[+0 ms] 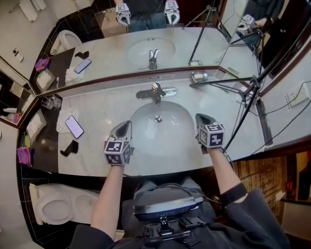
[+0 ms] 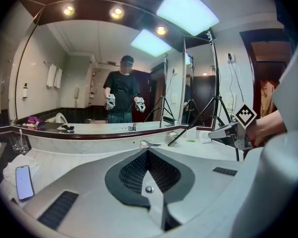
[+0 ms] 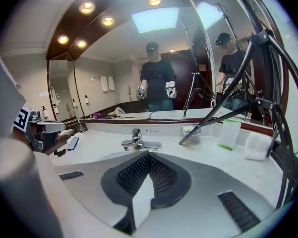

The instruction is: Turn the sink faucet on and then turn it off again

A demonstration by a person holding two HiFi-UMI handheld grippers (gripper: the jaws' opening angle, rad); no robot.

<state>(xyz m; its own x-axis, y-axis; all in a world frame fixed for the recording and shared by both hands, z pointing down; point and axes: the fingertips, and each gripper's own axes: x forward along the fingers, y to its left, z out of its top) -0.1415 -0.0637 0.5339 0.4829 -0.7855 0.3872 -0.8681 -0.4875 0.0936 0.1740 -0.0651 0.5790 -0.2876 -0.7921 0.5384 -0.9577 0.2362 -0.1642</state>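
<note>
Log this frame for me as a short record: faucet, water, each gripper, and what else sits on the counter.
setting: bathroom vanity, sink basin below a wall mirror
faucet: chrome faucet behind the basin, neither gripper touching it
water: no stream visible
left gripper: left gripper jaws together, empty, above the basin's near-left rim
right gripper: right gripper jaws together, empty, above the near-right rim
counter items: smartphone left of the basin; soap dish right of the faucet; tripod at the right
</note>
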